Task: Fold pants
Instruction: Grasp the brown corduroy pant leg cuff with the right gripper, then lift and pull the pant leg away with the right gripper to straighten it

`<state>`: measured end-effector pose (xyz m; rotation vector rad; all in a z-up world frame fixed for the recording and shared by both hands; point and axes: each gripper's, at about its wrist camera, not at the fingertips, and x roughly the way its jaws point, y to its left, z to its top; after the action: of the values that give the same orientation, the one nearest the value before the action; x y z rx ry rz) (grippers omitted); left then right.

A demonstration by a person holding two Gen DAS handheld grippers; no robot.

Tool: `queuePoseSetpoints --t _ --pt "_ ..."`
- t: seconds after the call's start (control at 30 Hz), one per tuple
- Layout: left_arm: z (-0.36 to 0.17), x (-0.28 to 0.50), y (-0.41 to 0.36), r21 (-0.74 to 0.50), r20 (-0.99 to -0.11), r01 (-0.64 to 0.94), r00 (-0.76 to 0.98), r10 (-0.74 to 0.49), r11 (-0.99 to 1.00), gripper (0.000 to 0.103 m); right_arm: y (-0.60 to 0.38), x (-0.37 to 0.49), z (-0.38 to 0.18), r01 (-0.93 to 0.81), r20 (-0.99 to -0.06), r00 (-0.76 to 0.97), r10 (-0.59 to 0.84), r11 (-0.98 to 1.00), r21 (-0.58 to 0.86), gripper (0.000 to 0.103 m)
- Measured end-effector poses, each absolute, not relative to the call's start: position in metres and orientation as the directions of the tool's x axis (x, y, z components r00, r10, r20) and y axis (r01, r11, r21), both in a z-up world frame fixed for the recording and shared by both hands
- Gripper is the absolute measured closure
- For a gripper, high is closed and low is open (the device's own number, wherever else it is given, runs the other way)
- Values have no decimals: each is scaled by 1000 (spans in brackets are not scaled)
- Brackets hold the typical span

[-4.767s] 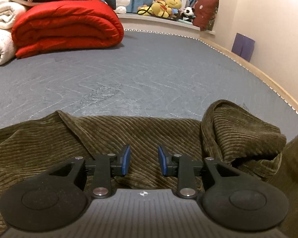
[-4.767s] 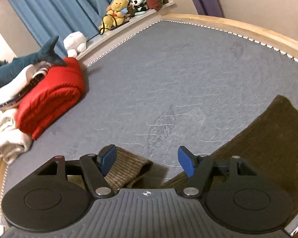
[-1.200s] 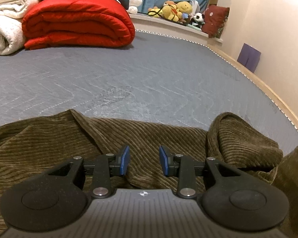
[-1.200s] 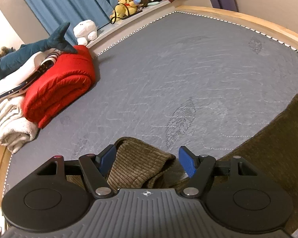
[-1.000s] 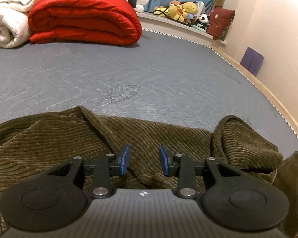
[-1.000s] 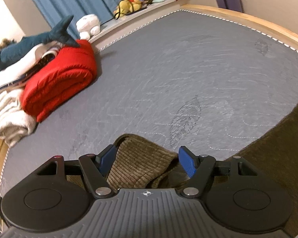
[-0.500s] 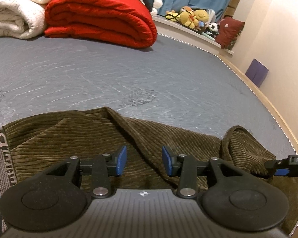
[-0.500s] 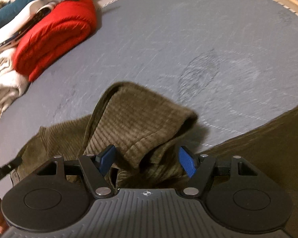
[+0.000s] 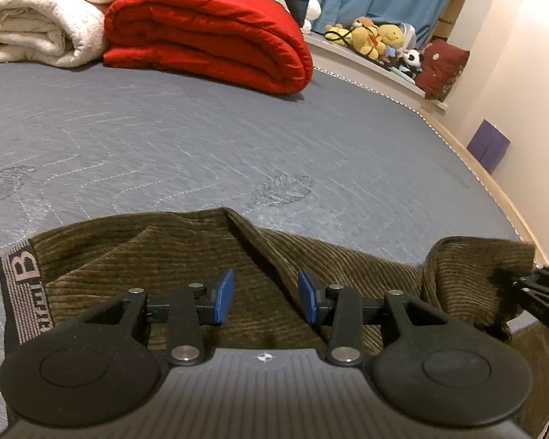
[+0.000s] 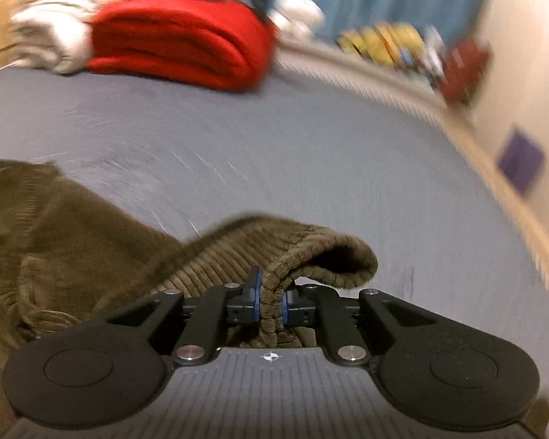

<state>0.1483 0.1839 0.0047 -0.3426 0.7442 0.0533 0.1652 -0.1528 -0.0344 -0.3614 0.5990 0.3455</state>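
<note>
Pants [image 10: 91, 241] cuff pinched in right gripper [image 10: 271, 303], grey mattress [image 10: 311, 168]

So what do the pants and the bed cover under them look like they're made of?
The pants look like olive corduroy: raised ribs, soft matte pile, with a knitted lettered waistband. The bed cover seems quilted grey fabric, matte, with stitched lines and leaf shapes; its fibre is unclear.

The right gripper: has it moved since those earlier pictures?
Yes. The right gripper has dropped toward the grey mattress, rolled, and its jaws have just closed on the bunched fold of the brown pants.
</note>
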Motion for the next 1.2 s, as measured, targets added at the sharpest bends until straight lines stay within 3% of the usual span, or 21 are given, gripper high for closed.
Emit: queuePoseSetpoints --t 0.2,0.6,0.77,0.97,1.07,1.13,1.2 --pt "3 156 192 -281 -682 -195 730 -53 940 60 -170 162 -8 -503 -526 784 331 835 -224 94" --pt "3 175 196 -301 -693 -228 719 -48 926 60 -239 196 12 -609 -446 692 568 790 62 94" --pt "2 178 200 -306 -700 -245 713 -43 920 60 -251 205 17 -713 -426 594 683 692 117 94" --pt "2 183 199 -282 -690 -268 724 0 921 60 -290 236 21 -745 -360 493 792 598 294 94" --pt "2 186 194 -287 -677 -260 736 -3 922 60 -333 266 18 -579 -296 636 713 694 428 94" --pt "3 188 184 -269 -660 -227 751 -8 936 60 -381 289 6 -136 -347 861 371 826 547 93" --pt "5 189 174 -241 -642 -186 766 -13 952 60 -424 302 -22 161 -420 899 126 796 584 84"
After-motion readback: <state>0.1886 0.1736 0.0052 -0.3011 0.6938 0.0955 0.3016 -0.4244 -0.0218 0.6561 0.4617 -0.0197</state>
